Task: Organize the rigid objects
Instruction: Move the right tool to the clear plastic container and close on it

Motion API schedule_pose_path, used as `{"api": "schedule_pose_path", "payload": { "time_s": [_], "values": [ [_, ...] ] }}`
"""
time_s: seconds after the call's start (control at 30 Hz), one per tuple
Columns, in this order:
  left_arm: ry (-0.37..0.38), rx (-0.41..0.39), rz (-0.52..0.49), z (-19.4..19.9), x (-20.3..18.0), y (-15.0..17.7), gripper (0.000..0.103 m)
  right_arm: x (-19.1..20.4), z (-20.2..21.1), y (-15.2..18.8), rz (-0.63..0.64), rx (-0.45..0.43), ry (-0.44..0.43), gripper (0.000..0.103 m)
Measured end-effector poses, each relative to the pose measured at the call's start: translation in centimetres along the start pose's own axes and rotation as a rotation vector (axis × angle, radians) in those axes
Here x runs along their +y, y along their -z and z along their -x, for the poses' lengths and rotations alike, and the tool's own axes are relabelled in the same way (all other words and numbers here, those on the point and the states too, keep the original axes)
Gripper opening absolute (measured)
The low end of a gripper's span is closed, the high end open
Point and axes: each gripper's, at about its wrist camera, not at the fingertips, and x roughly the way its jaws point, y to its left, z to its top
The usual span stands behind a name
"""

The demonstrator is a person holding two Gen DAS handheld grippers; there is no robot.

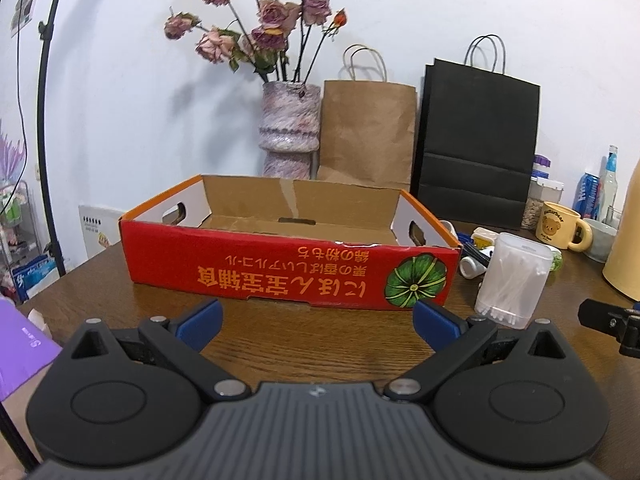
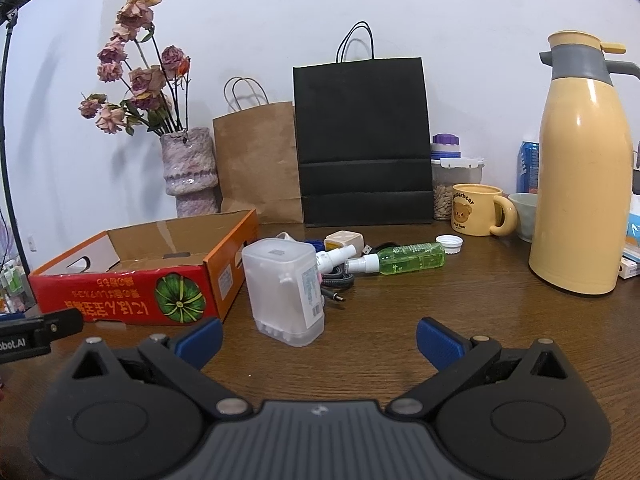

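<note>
An empty red cardboard box (image 1: 288, 276) (image 2: 120, 294) lies on the wooden table. My left gripper (image 1: 318, 326) stands open just in front of its printed front wall, holding nothing. To the right of the box stands a clear cotton-swab container (image 1: 512, 280) (image 2: 285, 288). Behind it lie a green spray bottle (image 2: 404, 259), a small white spray bottle (image 2: 334, 257), a beige cube (image 2: 343, 240), a black cable (image 2: 338, 280) and a white cap (image 2: 449, 243). My right gripper (image 2: 318, 338) is open and empty, a short way in front of the swab container.
A tall yellow thermos jug (image 2: 580, 176) stands at the right. A yellow bear mug (image 2: 478, 209), a pale bowl (image 2: 524, 216), a jar (image 2: 448, 184), a black paper bag (image 2: 362, 140), a brown paper bag (image 2: 260, 160) and a vase of dried roses (image 2: 190, 168) line the back wall.
</note>
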Motion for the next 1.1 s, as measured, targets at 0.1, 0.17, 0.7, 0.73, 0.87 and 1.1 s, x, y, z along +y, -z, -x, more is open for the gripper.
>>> {"api": "schedule_pose_path", "payload": {
  "time_s": [0.1, 0.17, 0.7, 0.73, 0.87, 1.1],
  "values": [
    [-0.001, 0.013, 0.010, 0.3, 0.4, -0.5, 0.103, 0.1, -0.1, -0.3, 0.000, -0.004, 0.016, 0.103],
    [-0.004, 0.019, 0.014, 0.6, 0.8, -0.9, 0.103, 0.2, -0.1, -0.6, -0.001, -0.009, 0.025, 0.103],
    [-0.057, 0.076, 0.084, 0.7, 6.0, -10.3, 0.103, 4.0, -4.0, -4.9, 0.005, -0.008, 0.032, 0.103],
    [-0.052, 0.109, 0.086, -0.1, 6.4, -11.0, 0.103, 4.2, -4.3, -5.2, 0.002, -0.008, 0.035, 0.103],
    [-0.061, 0.192, 0.101, -3.4, 8.3, -13.2, 0.103, 5.2, -5.7, -6.1, -0.003, -0.013, 0.060, 0.103],
    [-0.163, 0.229, 0.081, -8.6, 10.6, -16.6, 0.103, 5.4, -8.5, -6.4, -0.061, 0.004, 0.128, 0.103]
  ]
}}
